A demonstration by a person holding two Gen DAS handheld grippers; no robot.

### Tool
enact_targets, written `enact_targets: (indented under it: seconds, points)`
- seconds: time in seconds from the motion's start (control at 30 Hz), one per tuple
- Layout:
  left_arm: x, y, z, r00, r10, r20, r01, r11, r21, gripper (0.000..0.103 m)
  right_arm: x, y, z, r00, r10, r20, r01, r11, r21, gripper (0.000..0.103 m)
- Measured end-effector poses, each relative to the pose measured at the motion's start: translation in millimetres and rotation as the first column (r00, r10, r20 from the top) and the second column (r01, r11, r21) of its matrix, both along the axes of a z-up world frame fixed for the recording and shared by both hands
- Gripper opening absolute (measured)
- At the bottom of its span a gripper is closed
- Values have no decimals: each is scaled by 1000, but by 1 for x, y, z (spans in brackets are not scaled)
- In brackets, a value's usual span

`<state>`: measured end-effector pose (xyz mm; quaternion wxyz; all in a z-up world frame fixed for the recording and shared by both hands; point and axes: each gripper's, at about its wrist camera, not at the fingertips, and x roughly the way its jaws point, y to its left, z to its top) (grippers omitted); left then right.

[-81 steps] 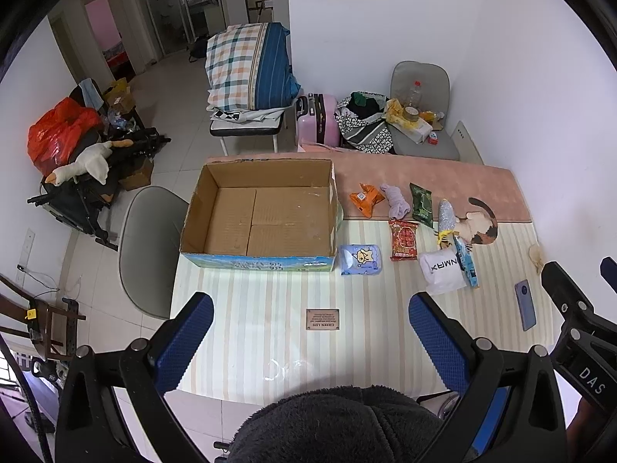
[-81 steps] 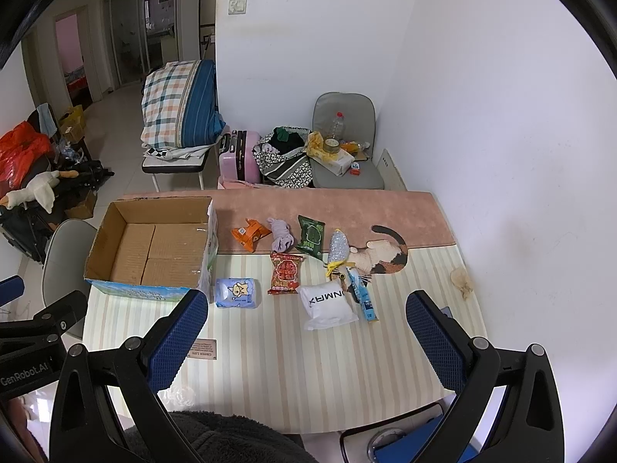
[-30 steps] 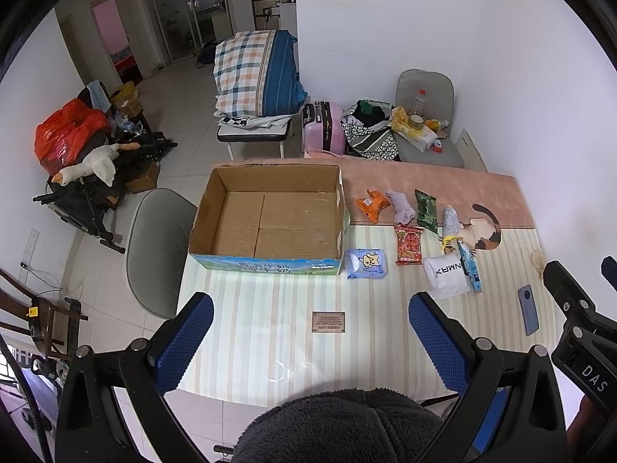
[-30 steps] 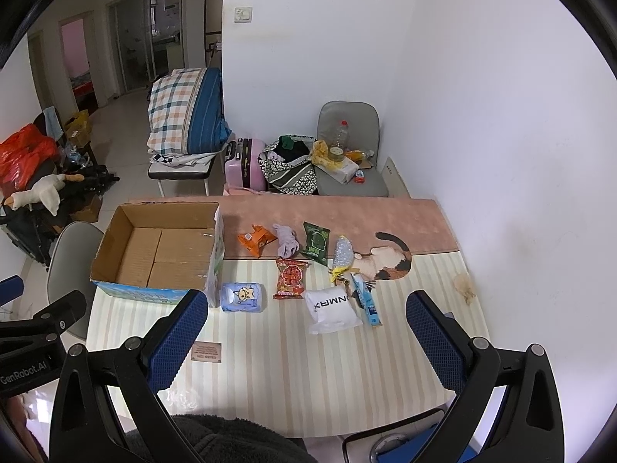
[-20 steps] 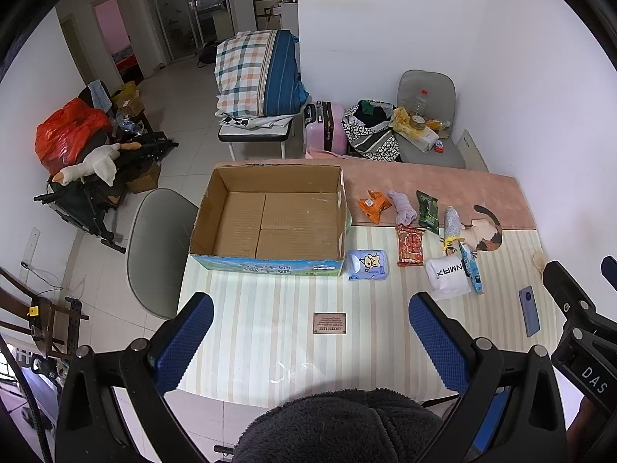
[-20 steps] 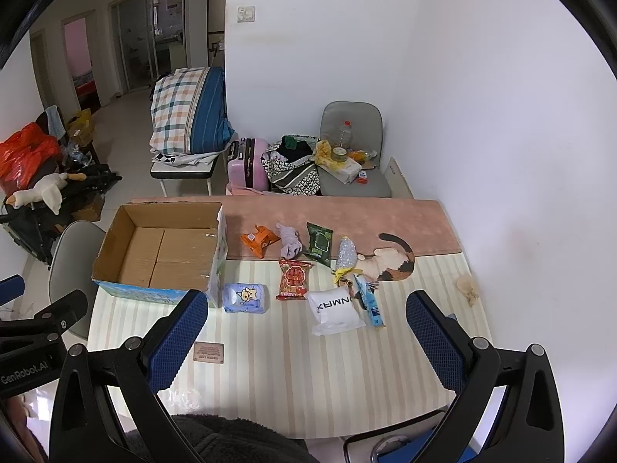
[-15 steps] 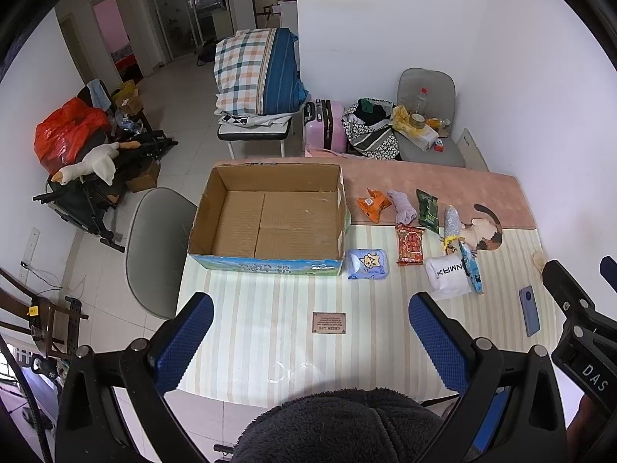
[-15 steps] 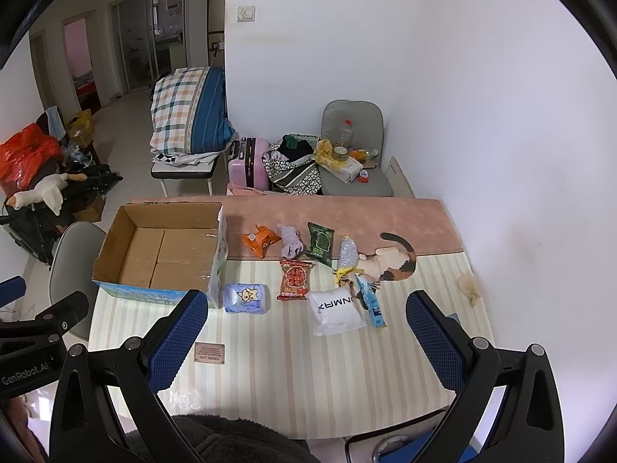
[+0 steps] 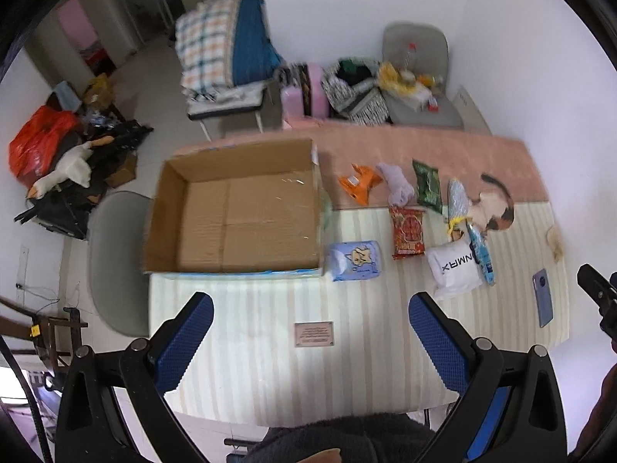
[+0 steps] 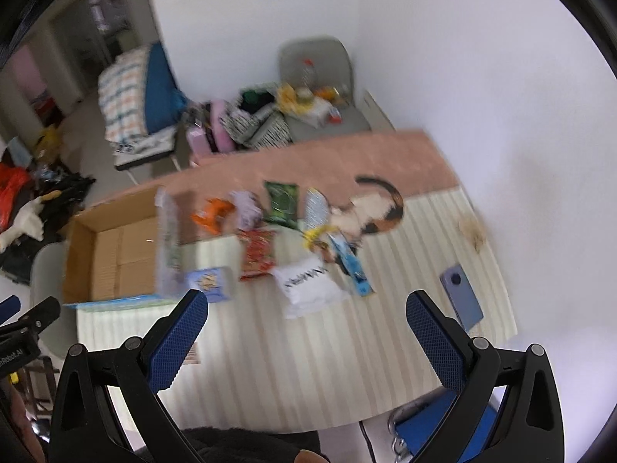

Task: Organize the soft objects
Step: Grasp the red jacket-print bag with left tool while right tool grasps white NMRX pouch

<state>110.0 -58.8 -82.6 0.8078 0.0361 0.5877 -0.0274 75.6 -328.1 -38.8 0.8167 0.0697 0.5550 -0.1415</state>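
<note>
An open empty cardboard box (image 9: 246,212) sits on the left of the striped table (image 9: 270,347). To its right lie soft packs: a blue tissue pack (image 9: 355,260), a red snack bag (image 9: 408,232), a white pouch (image 9: 455,268), an orange bag (image 9: 358,183), a lilac cloth (image 9: 397,187) and a green pack (image 9: 427,185). My left gripper (image 9: 310,333) is open and empty, high above the table's near edge. My right gripper (image 10: 306,330) is open and empty, above the white pouch (image 10: 308,283) and tissue pack (image 10: 211,281).
A blue phone (image 9: 541,297) lies near the table's right edge, also in the right wrist view (image 10: 461,297). A small brown card (image 9: 313,333) lies at the front. A grey chair (image 9: 115,254) stands left of the table. Floor clutter and a second chair (image 9: 420,77) lie beyond.
Both grippers have moved down and forward toward the table, so the objects look larger. The right wrist view has tilted and is motion-blurred. Nothing on the table has moved.
</note>
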Motion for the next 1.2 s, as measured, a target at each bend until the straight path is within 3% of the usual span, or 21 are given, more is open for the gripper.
enact_targets:
  seconds: [0.1,0.17,0.23,0.43,0.63,0.73,0.87,0.97,1.2]
  points:
    - [31,-23,-39,997,-26,-68,27,999,24,103,28,-45,-64,992,-47,-121,52,998,36,103]
    - [48,-39,-67,994,-39,-101,44,998,51,103,41,-65,-102,985,-76,-154,89,993,80,103]
    - [63,-55,-96,986,-71,-151,80,995,53,103,61,-70,-145,975,-7,-220,32,994,108,103]
    - [95,-82,-170,957,-88,-275,122,987,108,103,107,-49,-267,907,168,-387,-120,982,145,103]
    - [122,-93,-213,935,-77,-346,121,987,108,103,130,-23,-343,836,232,-498,-193,973,128,103]
    - [135,-103,-232,914,-85,-397,125,989,76,103,132,-30,-361,827,205,-523,-160,978,131,103]
    - [154,-121,-260,871,-94,-482,101,995,-12,102,130,-65,-365,848,77,-525,10,987,161,98]
    - [168,-138,-282,840,-112,-530,94,994,-62,98,125,-88,-369,851,17,-524,108,972,207,98]
    - [185,-177,-335,770,-149,-620,103,989,-110,95,121,-96,-376,843,15,-538,152,952,265,98]
